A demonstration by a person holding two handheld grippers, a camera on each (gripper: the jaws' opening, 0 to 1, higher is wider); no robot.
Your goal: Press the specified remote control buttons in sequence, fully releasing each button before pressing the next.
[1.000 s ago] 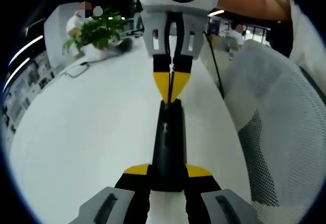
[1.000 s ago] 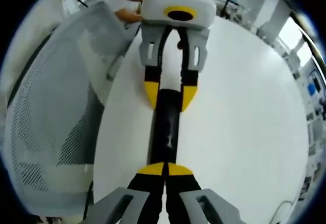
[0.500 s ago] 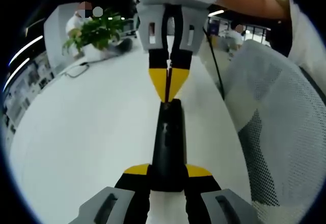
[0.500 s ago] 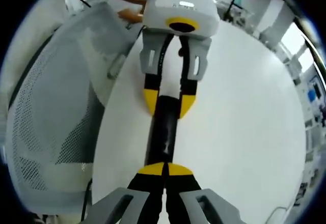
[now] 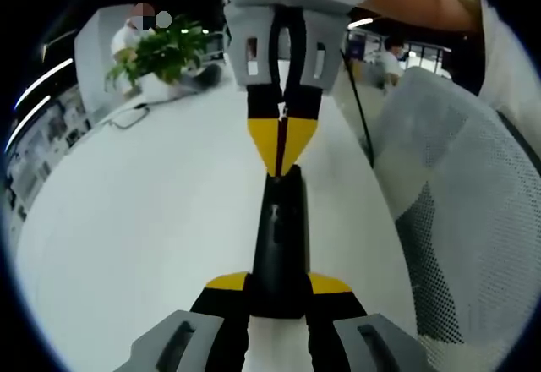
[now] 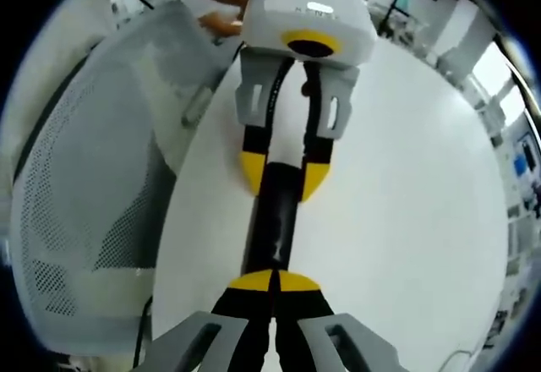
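A slim black remote (image 5: 277,245) lies lengthwise over the white table (image 5: 144,220). My left gripper (image 5: 277,283) is shut on its near end, one yellow tip on each side. My right gripper (image 5: 281,167) comes down from the top of the left gripper view. Its yellow tips are shut together and touch the remote's far end. In the right gripper view my shut right gripper (image 6: 275,281) rests on the near end of the remote (image 6: 275,220), and the left gripper (image 6: 282,176) clasps the far end.
A white mesh chair back (image 5: 456,211) stands close beside the table, and it shows too as the chair back (image 6: 84,177). A potted plant (image 5: 156,51) and a thin cable (image 5: 127,118) sit at the table's far end. A person's forearm (image 5: 414,4) reaches over the right gripper.
The right gripper's body has lifted and tilted slightly while its shut tips stay at the remote's end. The left gripper's hold on the remote is unchanged.
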